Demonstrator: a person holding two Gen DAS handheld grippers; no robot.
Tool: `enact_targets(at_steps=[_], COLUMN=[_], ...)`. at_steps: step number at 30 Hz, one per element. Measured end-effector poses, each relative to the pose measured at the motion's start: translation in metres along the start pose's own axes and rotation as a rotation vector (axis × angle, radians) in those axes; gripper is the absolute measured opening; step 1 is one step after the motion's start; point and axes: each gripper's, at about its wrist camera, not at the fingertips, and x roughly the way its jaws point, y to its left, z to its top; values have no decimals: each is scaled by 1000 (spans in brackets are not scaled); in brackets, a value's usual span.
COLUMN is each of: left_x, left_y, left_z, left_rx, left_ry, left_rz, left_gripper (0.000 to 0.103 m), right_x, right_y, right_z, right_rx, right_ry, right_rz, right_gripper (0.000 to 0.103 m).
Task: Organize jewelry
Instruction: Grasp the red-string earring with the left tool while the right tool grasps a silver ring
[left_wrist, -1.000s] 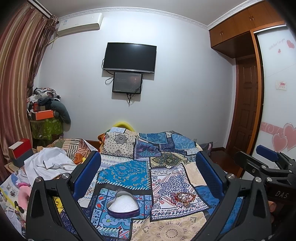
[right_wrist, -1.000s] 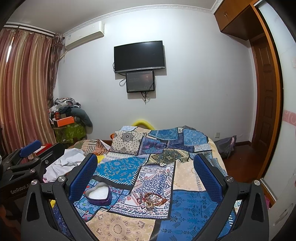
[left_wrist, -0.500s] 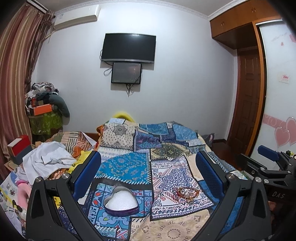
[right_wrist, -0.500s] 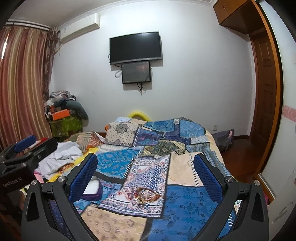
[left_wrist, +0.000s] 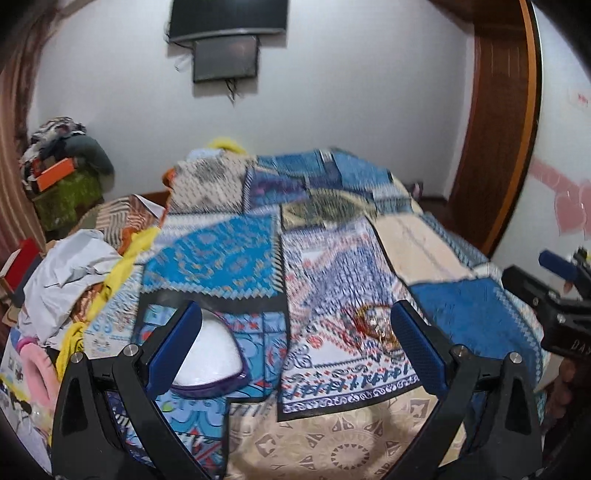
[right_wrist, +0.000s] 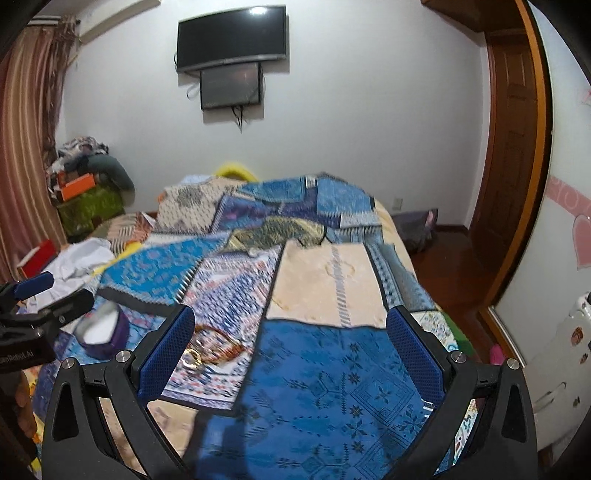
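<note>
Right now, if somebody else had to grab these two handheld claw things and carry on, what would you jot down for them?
Left gripper: open, holding nothing, above the near end of the bed.
Right gripper: open, holding nothing, beside it.
Heart-shaped purple box: open, white lining showing, on the patchwork bedspread, partly behind the left gripper's left finger.
Jewelry pile, bangles and gold pieces: loose on the bedspread to the right of the box, apart from it.
Done: nothing is in the box.
Left: pick up the jewelry and place it in the box.

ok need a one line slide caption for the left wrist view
Open left hand-held gripper above a patchwork bedspread, framing a heart-shaped box and a jewelry pile.
</note>
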Motion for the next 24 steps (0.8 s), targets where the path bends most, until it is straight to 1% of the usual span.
enact_targets(at_steps=[4,7,9,10,12,13,15,16,18,19,21,22,24], left_x=[26,41,50,55,64,69,76,79,84,87,92,95,99], left_y=[-16,-24,-28,-29,-28,-26,-22,-20,-18,-18,-18,-19,-20], left_z=[-7,-9,-10,-10,-11,-11,-12,-13,-14,-14,-16,-18,-20], left_rx=[36,47,50,49,41,34,16,8,-5,-6,-3,-2,-1], left_ry=[63,103,127,140,161,173,189,198,221,231,247,255,265], left_rz=[-57,-118,-143,-149,-152,-151,-156,-159,-178,-183,-196,-205,-225], left_gripper=[103,101,93,91,80,77,67,64,51,48,40,38,35], right_x=[18,30,37,39,44,47,52,56,61,64,69,71,75], right_y=[-9,-15,-17,-18,-20,-21,-22,-22,-23,-23,-21,-20,-15], right_z=[-6,-12,-14,-14,-16,-16,-17,-16,-16,-15,-15,-14,-13], right_rx=[14,31,29,27,31,35,47,51,59,62,63,61,47], right_ry=[53,95,118,127,142,151,169,178,195,203,218,222,233], right_rz=[31,63,68,73,93,106,139,154,182,201,231,240,272], right_gripper=[103,100,97,97,96,95,89,88,81,79,72,71,63])
